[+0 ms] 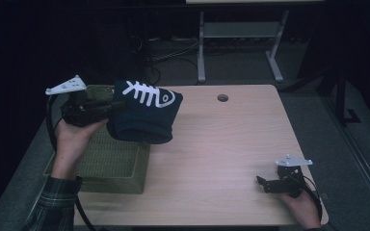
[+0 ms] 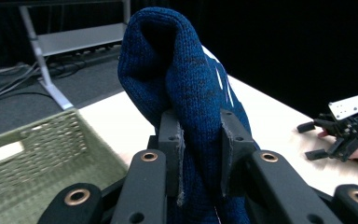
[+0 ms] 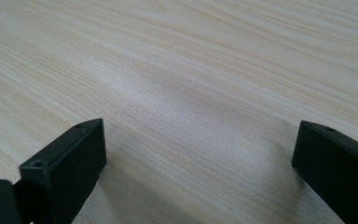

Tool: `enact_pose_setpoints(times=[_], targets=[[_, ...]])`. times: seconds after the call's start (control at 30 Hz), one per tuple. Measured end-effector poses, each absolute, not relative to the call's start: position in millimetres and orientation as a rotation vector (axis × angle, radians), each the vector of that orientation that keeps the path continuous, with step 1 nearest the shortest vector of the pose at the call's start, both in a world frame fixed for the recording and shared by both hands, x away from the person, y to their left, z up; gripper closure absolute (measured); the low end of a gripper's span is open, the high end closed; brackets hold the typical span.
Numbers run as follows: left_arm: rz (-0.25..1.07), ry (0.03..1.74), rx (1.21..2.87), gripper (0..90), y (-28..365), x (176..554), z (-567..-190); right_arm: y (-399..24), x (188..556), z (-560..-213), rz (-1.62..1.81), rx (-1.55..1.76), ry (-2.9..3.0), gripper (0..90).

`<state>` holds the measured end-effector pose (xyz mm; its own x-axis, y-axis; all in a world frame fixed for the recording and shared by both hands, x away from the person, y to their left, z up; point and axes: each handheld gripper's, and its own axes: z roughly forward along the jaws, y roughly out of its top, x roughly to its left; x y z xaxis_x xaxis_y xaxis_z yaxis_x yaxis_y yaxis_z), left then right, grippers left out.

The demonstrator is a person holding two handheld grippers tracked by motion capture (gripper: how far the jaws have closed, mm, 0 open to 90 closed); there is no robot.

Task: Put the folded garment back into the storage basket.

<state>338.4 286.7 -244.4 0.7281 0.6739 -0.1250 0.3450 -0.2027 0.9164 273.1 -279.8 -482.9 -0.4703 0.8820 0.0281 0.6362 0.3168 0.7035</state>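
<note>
Dim room all round, with cables on the floor and the legs of another desk behind, and only the pale wood table (image 1: 231, 144) catching the light. Up at the left, the left gripper (image 1: 111, 107) has its jaws closed on a fold of a dark blue knitted garment (image 1: 144, 115) with a white fish-skeleton print, holding it in the air above the inner edge of the green woven basket (image 1: 111, 168) that sits at the table's left end. From the left gripper view the pinch takes only a narrow ridge of the thick knit (image 2: 186, 93), the bulk of the cloth bulging above and beyond the jaws, so my worry is that the weight could drag the fold out of the grip, or the bundle could loosen and sag. If it is headed for the basket, a trailing edge may well catch on the rim and end up draped half in, half out. The right gripper (image 1: 270, 184) rests low near the table's front right corner, well apart from the cloth, its jaws spread wide over bare wood (image 3: 191, 93) with nothing between them, too far off to help quickly. A small round hole (image 1: 222, 97) in the far edge of the table is out of the way; nothing else lies on the surface.
</note>
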Motion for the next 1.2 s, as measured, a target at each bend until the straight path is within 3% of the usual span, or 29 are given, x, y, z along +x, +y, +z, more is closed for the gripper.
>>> enact_pose_setpoints(times=[0.6,1.2], targets=[[0.46,0.866,1.771,74.0,344.6,319.8,-231.8,-279.7,273.4,-483.0,0.937,1.359,2.223,2.5],[0.46,0.968,1.783,74.0,382.1,311.6,-263.2,-279.7,273.6,-483.1,0.936,1.359,2.223,2.5]])
